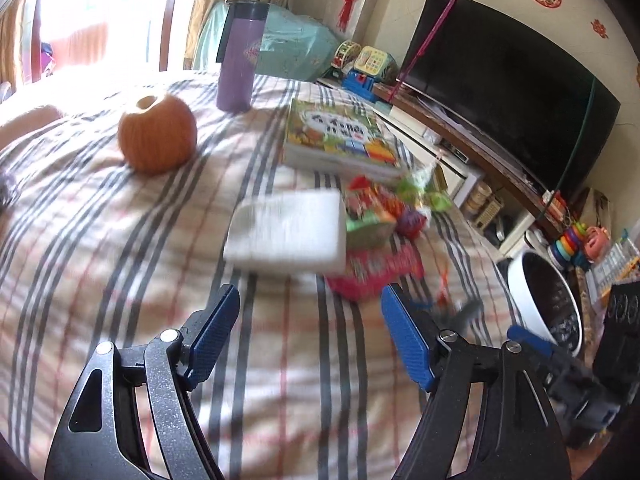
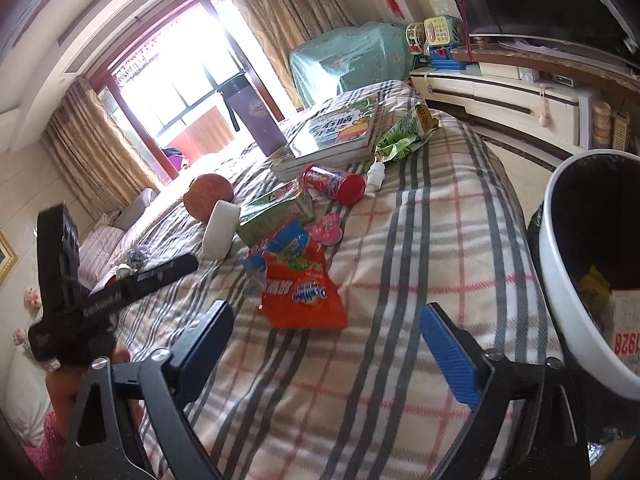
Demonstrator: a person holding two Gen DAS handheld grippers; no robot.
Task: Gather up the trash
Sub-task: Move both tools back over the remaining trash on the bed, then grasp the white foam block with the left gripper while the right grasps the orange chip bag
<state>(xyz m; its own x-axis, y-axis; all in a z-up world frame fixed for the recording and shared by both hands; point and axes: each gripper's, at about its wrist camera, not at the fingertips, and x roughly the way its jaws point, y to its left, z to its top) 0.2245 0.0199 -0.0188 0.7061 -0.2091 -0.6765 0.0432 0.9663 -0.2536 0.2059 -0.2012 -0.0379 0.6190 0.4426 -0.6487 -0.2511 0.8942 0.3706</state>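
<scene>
"1928" on bin's carton (image 2: 626, 344)

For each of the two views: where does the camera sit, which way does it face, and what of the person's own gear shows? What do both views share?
Left wrist: on the left gripper, angled down over the striped bed toward a white pack, wrappers and the TV; its open, empty jaws and part of the other tool show.
Right wrist: on the right gripper, facing the window across the bed; open jaws and the left tool show.
Shared: orange snack bag, books, bin, purple tumbler.
</scene>
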